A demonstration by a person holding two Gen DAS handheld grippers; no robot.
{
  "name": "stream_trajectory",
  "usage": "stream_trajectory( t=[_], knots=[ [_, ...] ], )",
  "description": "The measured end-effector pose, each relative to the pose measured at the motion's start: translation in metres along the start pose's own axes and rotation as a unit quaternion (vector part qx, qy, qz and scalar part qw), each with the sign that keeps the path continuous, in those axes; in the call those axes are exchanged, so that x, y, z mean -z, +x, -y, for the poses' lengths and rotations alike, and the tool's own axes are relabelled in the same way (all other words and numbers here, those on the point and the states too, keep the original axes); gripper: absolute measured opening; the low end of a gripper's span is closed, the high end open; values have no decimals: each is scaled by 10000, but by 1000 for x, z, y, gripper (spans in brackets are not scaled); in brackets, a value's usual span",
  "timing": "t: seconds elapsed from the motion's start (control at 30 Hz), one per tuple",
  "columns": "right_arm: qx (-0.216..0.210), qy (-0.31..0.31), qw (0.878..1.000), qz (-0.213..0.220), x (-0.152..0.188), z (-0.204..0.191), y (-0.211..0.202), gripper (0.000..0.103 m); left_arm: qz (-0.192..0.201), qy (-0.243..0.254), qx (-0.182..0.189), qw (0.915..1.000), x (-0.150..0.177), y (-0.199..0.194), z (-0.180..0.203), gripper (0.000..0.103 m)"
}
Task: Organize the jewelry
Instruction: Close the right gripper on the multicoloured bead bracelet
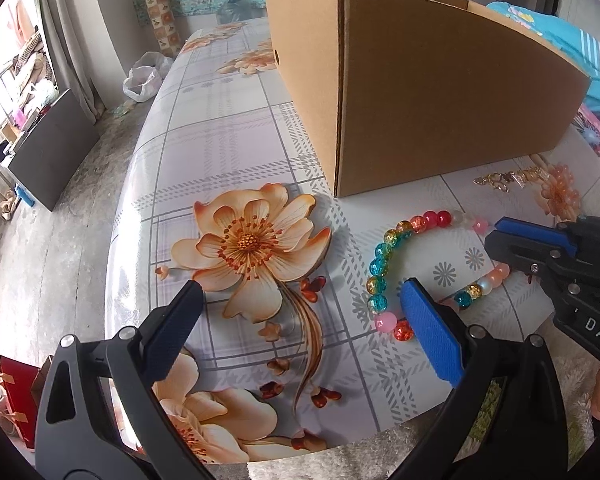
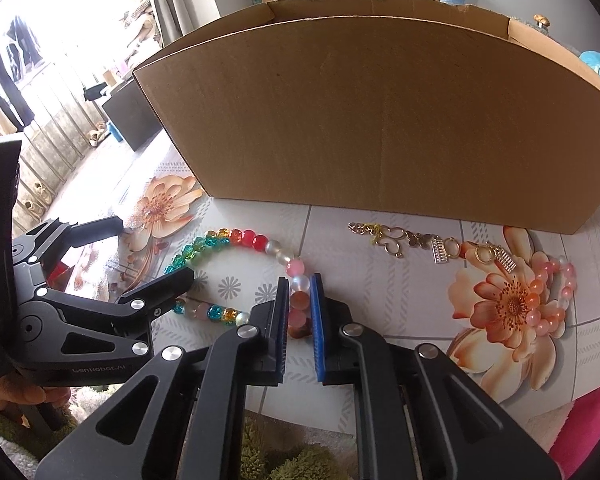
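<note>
A multicoloured bead bracelet lies in a loop on the floral table in front of a cardboard box. My right gripper is shut on the pink and white beads at the loop's right side. In the left wrist view it reaches in from the right to the bracelet. My left gripper hovers wide open with nothing held, its blue-padded finger over the loop's near left part. It also shows from the side in the right wrist view. A gold charm chain and a pink bead bracelet lie to the right.
The box stands tall right behind the jewelry, its top open. The table drops off at its left edge to a concrete floor. A fuzzy green and white mat lies at the near edge. Blue fabric sits beyond the box.
</note>
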State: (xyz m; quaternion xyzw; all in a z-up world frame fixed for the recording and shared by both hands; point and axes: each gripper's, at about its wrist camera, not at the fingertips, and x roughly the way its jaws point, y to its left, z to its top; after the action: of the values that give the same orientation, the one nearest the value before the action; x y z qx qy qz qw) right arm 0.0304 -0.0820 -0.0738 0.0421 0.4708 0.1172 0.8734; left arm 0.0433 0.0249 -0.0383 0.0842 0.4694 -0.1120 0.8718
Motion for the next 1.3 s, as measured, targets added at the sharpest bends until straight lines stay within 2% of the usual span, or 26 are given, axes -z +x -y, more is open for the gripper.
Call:
stream_trajectory(
  t=[0.1,0.43,0.5,0.53,0.7,0.8,1.03,1.2,1.3],
  knots=[
    [-10,12,10000,0,2,0,-1,11,118,40,-13,9999,0,-3,0,96],
    [-138,164,9998,0,3,17,-3,11,539,198,312,9979,-7,-16,1,93],
    [-150,190,9997,3,3,21,-3,11,566,343,327,9973,-8,-16,5,77],
    [-158,209,9997,7,4,22,-3,11,530,396,346,9972,-9,-15,6,75],
    [-188,273,9994,28,6,27,-5,11,302,502,594,9965,-7,-8,14,51],
    [-210,316,9993,40,9,34,-7,11,216,566,693,9958,-6,-6,18,42],
    [-289,383,9988,58,12,45,-11,11,174,633,743,9951,-8,-4,24,29],
    [-334,439,9985,48,8,47,-12,11,183,683,748,9947,-11,-3,29,14],
    [-326,462,9984,35,6,48,-12,11,177,667,760,9947,-10,-5,28,10]
  ],
)
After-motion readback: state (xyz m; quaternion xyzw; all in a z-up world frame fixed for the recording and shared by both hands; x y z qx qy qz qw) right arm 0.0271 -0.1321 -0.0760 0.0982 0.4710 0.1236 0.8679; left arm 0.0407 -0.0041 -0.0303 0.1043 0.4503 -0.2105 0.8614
